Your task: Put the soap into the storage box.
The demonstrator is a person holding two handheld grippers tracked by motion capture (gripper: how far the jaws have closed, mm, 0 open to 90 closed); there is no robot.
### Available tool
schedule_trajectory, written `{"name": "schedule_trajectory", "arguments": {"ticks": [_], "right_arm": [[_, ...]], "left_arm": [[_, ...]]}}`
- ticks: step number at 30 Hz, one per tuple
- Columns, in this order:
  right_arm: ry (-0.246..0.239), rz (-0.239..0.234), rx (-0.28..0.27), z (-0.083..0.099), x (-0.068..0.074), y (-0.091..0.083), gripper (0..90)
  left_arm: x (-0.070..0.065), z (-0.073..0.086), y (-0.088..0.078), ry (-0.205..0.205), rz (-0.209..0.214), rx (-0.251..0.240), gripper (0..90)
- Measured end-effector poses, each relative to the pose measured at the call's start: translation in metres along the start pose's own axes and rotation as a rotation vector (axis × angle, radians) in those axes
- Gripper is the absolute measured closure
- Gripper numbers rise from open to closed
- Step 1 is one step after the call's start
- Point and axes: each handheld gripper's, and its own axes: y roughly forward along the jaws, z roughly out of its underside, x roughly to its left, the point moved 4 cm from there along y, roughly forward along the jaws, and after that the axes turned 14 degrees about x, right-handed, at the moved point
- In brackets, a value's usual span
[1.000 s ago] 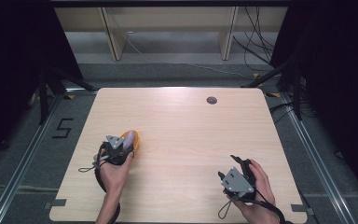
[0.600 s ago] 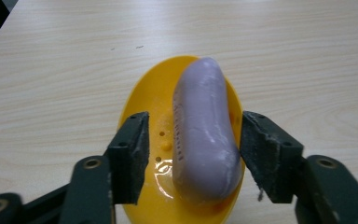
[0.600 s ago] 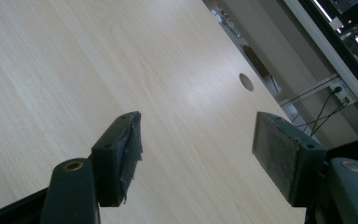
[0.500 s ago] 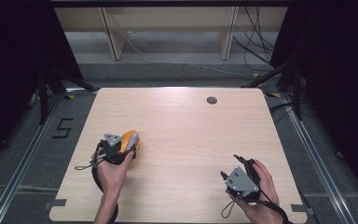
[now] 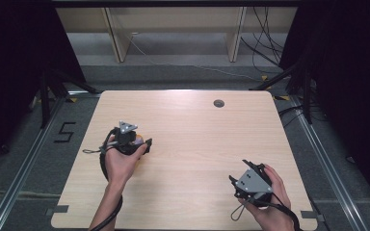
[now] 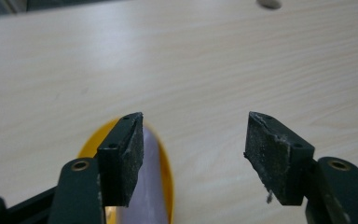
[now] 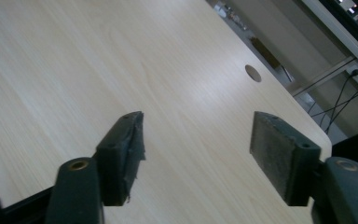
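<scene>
High view: we see the left gripper now covering the yellow-rimmed object at left-centre of the table; earlier more orange showed. Right gripper sits lower right.

Left gripper view: jaws wide apart, empty; the object lies at bottom left behind the left jaw, long axis running up-frame.

Right gripper view: jaws wide apart, empty.

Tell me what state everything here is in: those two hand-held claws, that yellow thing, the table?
Left gripper: jaws open, gripping nothing, hovering over the yellow object.
Right gripper: jaws open, empty, above bare wood.
Yellow object: lying on the table, partly behind one jaw, not gripped.
Table: light wood, with a round hole at its far edge.
</scene>
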Motion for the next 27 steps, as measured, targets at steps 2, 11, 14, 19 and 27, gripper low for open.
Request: {"name": "schedule_trajectory", "arguments": {"ticks": [2,11,14,19,27], "right_arm": [[0.015,-0.017,0.002,0.000,-0.001,-0.001,38.4],[0.036,-0.046,0.022,0.002,0.002,0.000,38.4],[0.050,-0.048,0.021,0.003,0.000,0.001,38.5],[0.065,-0.059,0.023,0.006,-0.004,0.001,38.9],[0.099,-0.072,0.034,0.013,-0.011,0.001,39.3]], "left_arm": [[-0.001,-0.006,0.000,0.006,0.020,0.008,37.2],[-0.008,-0.031,0.004,0.100,0.107,0.054,36.2],[-0.007,-0.024,-0.001,0.150,0.148,0.068,36.3],[-0.006,-0.003,-0.008,0.087,0.264,-0.013,36.5],[-0.008,0.033,-0.026,0.225,0.260,-0.100,35.9]]}}
